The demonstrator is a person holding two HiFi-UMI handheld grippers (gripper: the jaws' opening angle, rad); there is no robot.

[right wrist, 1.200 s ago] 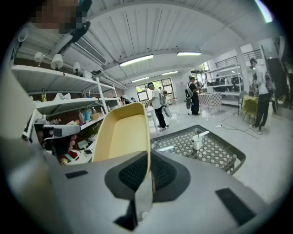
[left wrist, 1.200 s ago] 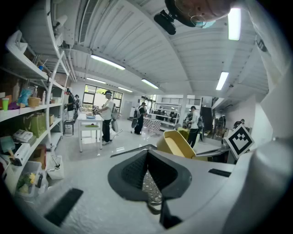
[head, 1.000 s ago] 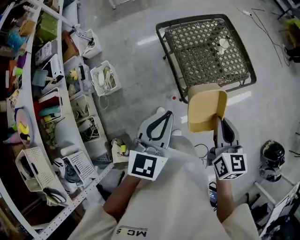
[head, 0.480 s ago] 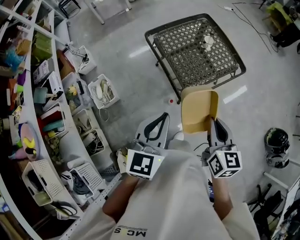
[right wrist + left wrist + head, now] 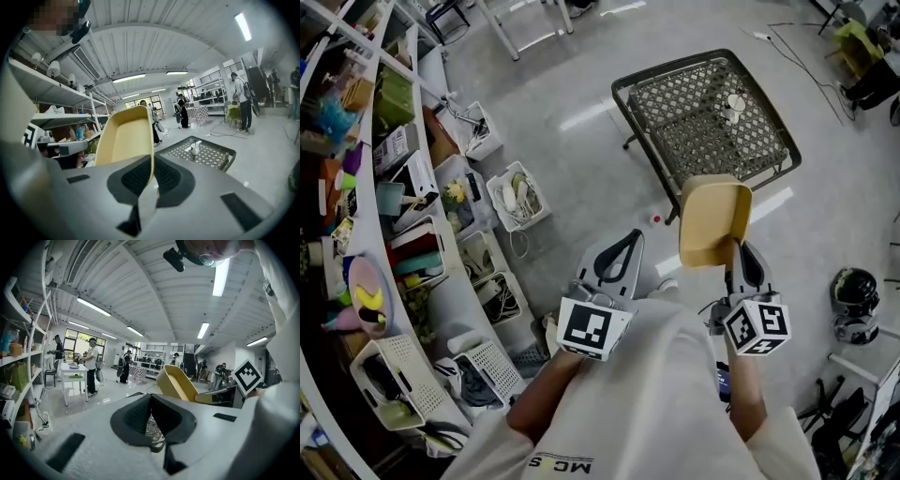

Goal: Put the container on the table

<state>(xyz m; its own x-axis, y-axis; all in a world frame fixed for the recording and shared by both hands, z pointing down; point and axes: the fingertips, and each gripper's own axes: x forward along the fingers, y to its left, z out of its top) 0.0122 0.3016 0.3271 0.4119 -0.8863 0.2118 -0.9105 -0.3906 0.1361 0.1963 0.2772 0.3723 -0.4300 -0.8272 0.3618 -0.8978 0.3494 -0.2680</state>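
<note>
A shallow yellow container (image 5: 712, 223) is held upright on its edge, its rim pinched in my right gripper (image 5: 742, 262), which is shut on it. The right gripper view shows the container's (image 5: 124, 139) hollow side facing left, rising from the jaws. My left gripper (image 5: 616, 262) is shut and holds nothing; its jaws meet in the left gripper view (image 5: 151, 420), where the container (image 5: 177, 384) shows to the right. The black mesh table (image 5: 703, 117) stands ahead on the floor with a small white cup (image 5: 736, 103) on it, also seen as the table (image 5: 202, 151) in the right gripper view.
Curved shelving (image 5: 370, 244) with bins, boxes and baskets runs along the left. White baskets (image 5: 513, 196) sit on the floor by it. A black round object (image 5: 852, 291) lies at the right. Cables (image 5: 802, 33) trail over the floor beyond the table. People stand far off in the hall.
The view has shifted, so table and shelves sit lower and to the right in frame. The right gripper keeps its hold on the container; both grippers stay about level.
</note>
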